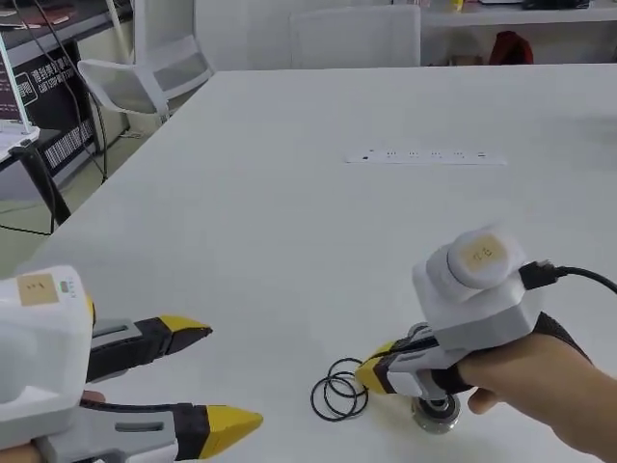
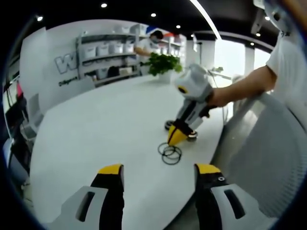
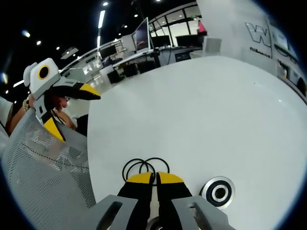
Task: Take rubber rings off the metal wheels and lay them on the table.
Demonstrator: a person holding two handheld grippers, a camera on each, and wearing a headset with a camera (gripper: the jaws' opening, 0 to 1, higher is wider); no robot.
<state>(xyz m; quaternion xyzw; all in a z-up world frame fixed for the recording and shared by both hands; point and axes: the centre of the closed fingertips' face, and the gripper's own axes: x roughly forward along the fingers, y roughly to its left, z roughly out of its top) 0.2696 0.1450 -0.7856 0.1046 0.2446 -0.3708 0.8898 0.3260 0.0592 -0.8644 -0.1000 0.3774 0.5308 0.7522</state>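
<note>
My right gripper [image 1: 374, 373] is clenched, rubber rings [image 1: 339, 391] lying just ahead of its tips, a metal wheel [image 1: 436, 410] beside it. My left gripper [image 1: 224, 376] stands released, well apart.

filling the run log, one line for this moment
left tongs open, empty | right tongs shut at rubber rings on table | metal wheel beside right tongs

White table [image 1: 289, 193] with black rubber rings [image 1: 339, 391], a metal wheel [image 3: 218, 191] beside them, a power strip [image 1: 426, 156] farther off
</note>
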